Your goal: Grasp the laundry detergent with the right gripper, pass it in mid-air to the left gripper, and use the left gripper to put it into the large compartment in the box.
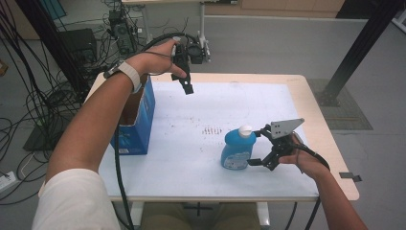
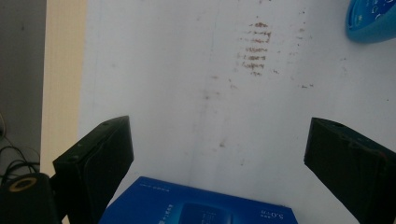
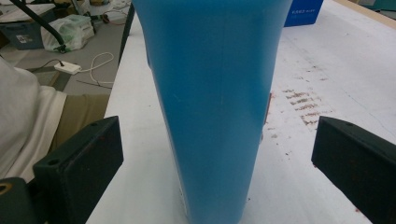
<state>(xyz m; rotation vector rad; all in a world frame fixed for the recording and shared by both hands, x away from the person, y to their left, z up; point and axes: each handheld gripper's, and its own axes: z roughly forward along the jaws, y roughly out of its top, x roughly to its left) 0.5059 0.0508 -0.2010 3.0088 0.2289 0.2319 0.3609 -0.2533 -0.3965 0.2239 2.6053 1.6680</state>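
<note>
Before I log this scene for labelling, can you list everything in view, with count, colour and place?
bottle: one, blue with a white cap, upright on the table's right part, between the open jaws of the right tongs, not gripped.
box: one, blue, top open, at the table's left edge.
table: one, white top with a pale wood rim, brown smudges near its middle.
cables: many, black, on the grey floor at left.
left tongs: one, black, open, held above the table's far left, beside the box.
right tongs: one, black with a grey plate, open around the bottle.
forearms: two, entering from the bottom; a watch on the left wrist.
</note>
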